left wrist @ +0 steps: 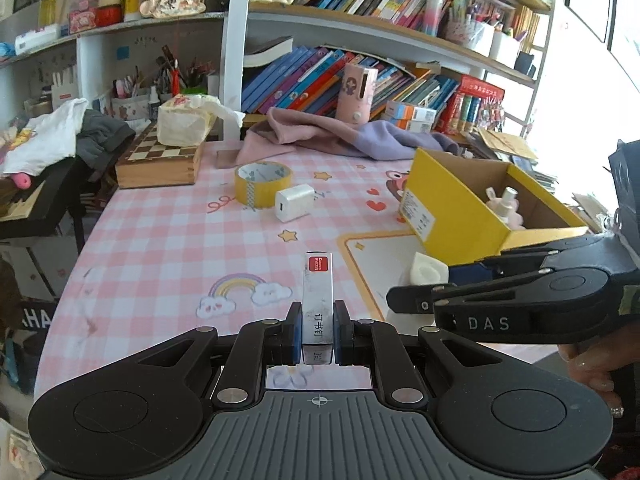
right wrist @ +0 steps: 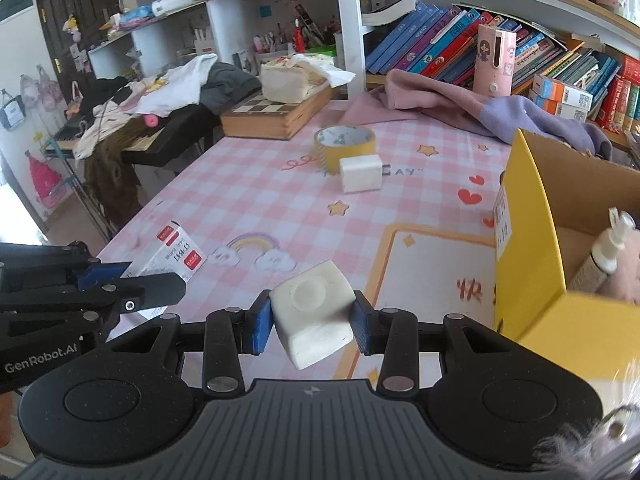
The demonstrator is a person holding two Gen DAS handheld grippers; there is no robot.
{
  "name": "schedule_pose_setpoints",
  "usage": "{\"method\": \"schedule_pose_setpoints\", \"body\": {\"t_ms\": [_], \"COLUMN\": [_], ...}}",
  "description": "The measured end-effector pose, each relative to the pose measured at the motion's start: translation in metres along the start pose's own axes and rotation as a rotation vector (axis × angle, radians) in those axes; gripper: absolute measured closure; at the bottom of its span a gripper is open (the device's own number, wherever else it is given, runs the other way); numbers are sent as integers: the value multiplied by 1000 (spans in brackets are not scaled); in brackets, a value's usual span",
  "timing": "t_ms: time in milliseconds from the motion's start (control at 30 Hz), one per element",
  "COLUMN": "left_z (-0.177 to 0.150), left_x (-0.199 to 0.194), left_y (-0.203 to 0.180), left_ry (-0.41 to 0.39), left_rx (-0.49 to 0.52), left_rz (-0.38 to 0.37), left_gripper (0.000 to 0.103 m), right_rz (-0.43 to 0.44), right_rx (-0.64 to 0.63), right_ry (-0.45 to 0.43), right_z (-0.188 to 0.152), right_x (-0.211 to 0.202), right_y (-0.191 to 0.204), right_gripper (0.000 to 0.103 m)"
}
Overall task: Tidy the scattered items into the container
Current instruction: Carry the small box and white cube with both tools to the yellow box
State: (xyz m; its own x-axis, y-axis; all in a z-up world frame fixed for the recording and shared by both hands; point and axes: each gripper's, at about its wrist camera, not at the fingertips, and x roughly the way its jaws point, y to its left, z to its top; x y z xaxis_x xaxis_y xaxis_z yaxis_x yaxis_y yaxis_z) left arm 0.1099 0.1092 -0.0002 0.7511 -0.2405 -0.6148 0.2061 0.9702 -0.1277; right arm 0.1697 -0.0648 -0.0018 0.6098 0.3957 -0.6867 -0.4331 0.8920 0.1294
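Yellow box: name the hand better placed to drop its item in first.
Right, probably. The right gripper, shut on the white block, has the yellow box right beside it. The left gripper, holding the staples box, sits farther from the box, beyond the right gripper.

Yellow cardboard box [left wrist: 452, 216] lies open; tape roll [left wrist: 262, 184] and white charger [left wrist: 294, 202] touch on tablecloth.

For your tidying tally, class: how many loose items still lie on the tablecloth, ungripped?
2: the yellow tape roll mid-table and the white charger touching it in front. Others may hide behind the yellow box.
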Motion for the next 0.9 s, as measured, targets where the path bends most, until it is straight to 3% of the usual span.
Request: {"method": "schedule_pose_setpoints", "body": {"t_ms": [433,900], "left_z": [-31,-39], "left_x": [-46,-40], "left_y": [-22,-59], "left_ry": [-21,2], "left_rx": [8,58], "left_rz": [-53,-190], "left_gripper": [90,90], "right_rz": [-41,-152], "right_rx": [35,127], "right_ry": [-29,-7], "right_z": [-45,-79], "right_x": [-57,-94], "right_y": [17,-7], "right_gripper": [65,65]}}
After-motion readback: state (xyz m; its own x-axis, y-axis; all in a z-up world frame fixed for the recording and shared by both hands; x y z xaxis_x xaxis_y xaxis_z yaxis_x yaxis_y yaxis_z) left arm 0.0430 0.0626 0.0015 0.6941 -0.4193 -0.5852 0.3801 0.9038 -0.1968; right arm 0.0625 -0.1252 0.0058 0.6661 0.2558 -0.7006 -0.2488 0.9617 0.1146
